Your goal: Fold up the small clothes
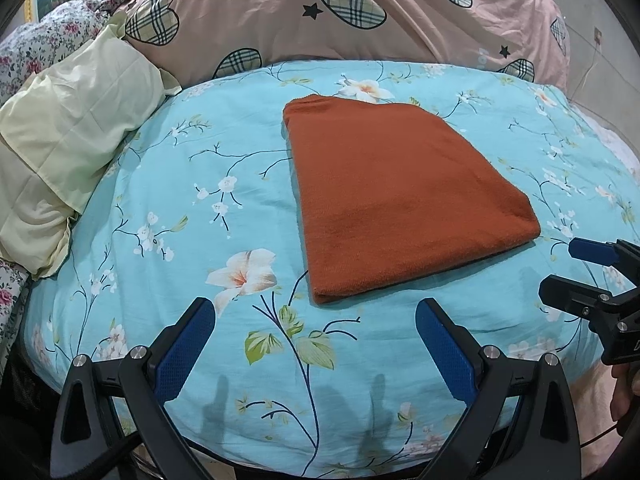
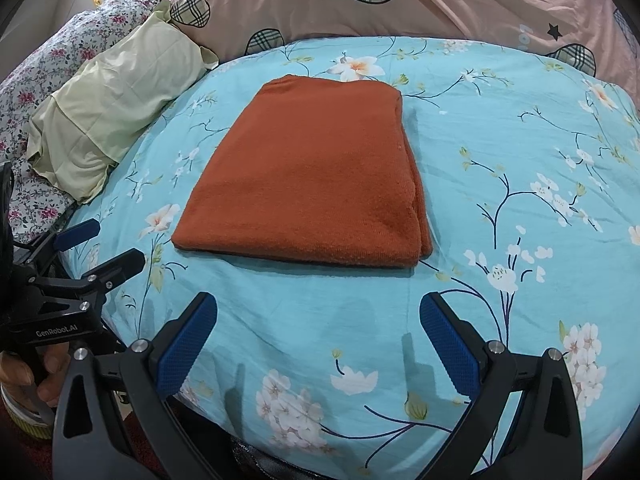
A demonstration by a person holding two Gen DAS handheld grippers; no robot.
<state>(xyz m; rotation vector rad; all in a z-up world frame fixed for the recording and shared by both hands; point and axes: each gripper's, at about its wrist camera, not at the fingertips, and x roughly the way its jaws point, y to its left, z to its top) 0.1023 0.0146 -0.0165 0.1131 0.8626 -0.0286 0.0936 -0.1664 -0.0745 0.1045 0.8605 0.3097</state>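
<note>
On the blue floral bedsheet (image 1: 208, 168) I see the rust-orange cloth (image 1: 400, 200) lying folded into a flat rectangle, apart from both tools. My left gripper (image 1: 316, 344) hovers just short of its near edge, fingers spread wide and holding nothing. My right gripper (image 2: 318, 340) sits the same way, wide and unloaded. A pale yellow pillow (image 1: 68, 140) and pink quilt (image 1: 320, 20) lie beyond.

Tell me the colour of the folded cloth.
Rust orange folded cloth, clearest in the right wrist view.
</note>
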